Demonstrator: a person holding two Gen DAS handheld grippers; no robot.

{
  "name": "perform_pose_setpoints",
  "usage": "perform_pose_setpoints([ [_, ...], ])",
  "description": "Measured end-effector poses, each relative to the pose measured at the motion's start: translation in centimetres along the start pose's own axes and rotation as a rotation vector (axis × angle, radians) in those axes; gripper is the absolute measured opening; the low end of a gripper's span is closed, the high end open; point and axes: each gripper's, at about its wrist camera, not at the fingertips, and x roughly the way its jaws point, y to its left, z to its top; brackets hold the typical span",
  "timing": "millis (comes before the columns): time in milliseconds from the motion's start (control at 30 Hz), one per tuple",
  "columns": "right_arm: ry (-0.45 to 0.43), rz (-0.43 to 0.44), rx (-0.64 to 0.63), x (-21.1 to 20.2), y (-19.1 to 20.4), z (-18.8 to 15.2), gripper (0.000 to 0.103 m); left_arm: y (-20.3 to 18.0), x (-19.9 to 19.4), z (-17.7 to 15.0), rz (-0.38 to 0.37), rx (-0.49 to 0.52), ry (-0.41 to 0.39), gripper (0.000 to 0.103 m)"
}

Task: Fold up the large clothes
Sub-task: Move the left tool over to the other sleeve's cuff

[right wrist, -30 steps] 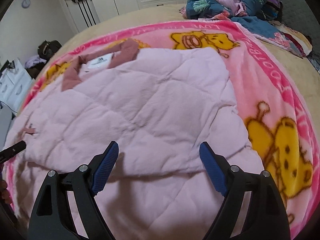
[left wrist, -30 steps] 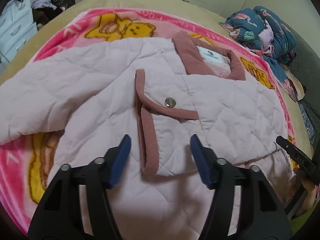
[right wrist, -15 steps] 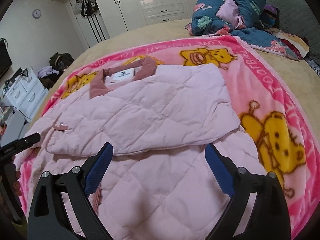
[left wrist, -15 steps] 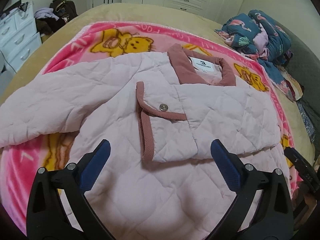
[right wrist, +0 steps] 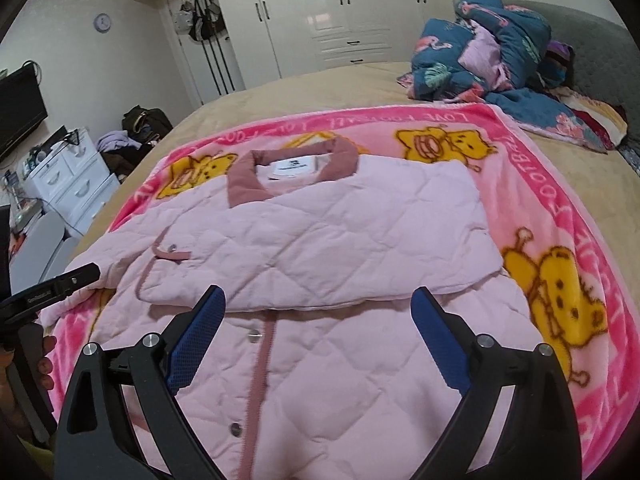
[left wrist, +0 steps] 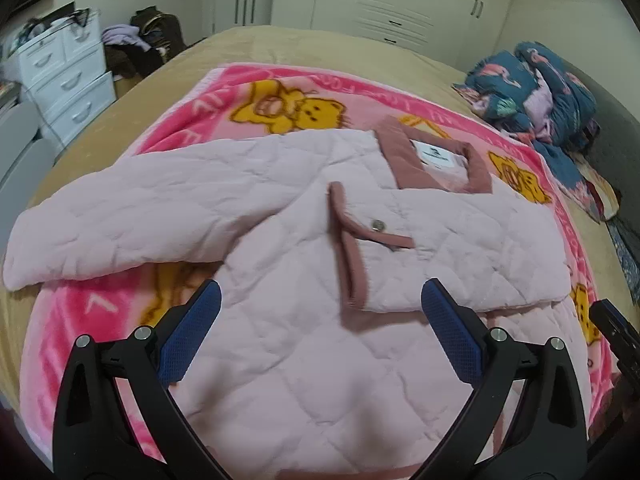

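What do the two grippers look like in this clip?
Both the left gripper and right gripper match: black plastic frames with triangular cut-outs, silver bolts at the joints, and textured blue pads on the fingers. No cables show.

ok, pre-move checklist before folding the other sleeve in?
1. Left tool open, holding nothing: ok.
2. Right tool open, holding nothing: ok.
3. Right sleeve folded flat across the jacket chest: ok.
4. Left sleeve folded in: not ok, it lies spread out over the blanket.
5. Collar flat, label showing: ok.
6. Hem straight: cannot tell, it lies behind the tools.
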Motion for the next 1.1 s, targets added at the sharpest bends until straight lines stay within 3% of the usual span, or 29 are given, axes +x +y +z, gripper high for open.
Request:
perform_pose_setpoints([
  [1100,0.008,0.164,-0.255,4.0,17.4,1.5,0.093,14.9,-1.5,-1.1,0.142,-0.241,-0.06,0.094],
])
